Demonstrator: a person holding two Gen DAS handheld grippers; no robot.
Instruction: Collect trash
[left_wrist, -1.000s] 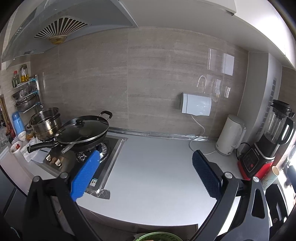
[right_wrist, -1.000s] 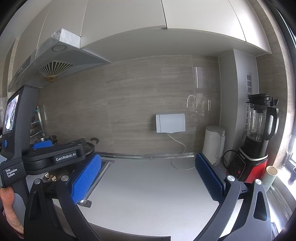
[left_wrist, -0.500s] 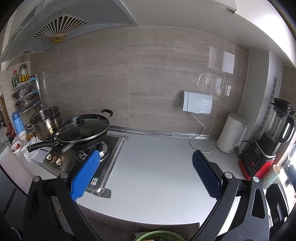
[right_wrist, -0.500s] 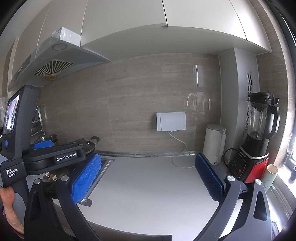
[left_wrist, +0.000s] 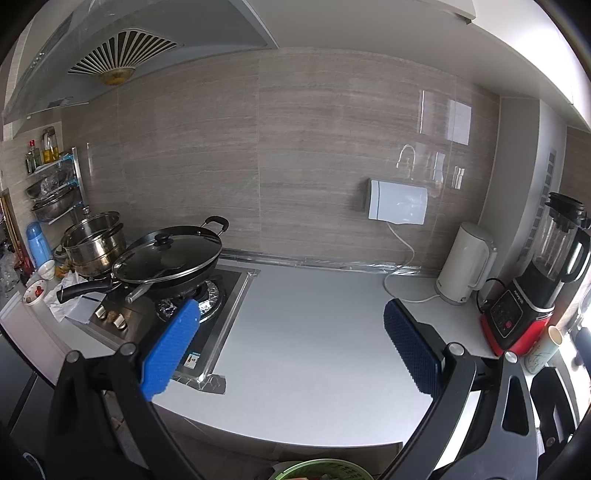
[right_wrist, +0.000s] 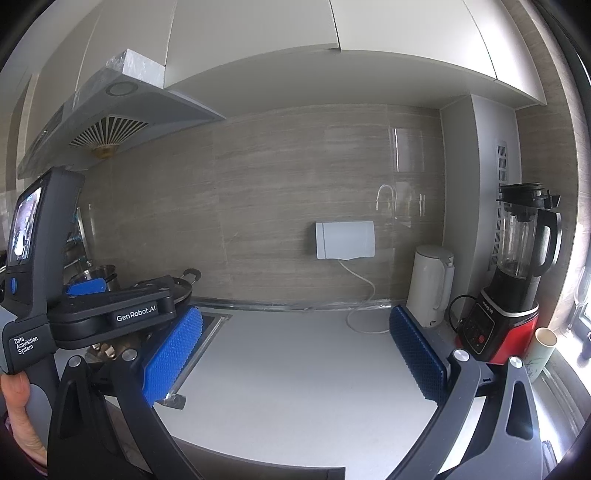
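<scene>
Item one: we read "GenRobot.AI" in white on the black body of the left gripper (right_wrist: 135, 316), which shows just left of the right gripper's left finger in the right wrist view.

Item two: we read "Data Acquisition System" in white, on three lines, on the lower grip of that same device (right_wrist: 26, 345), at the far left, just above the hand (right_wrist: 16, 417) holding it.

Item three: the blender (right_wrist: 511, 295), far right of the right tool, bears white lettering on its black panel; we cannot make it out.
</scene>
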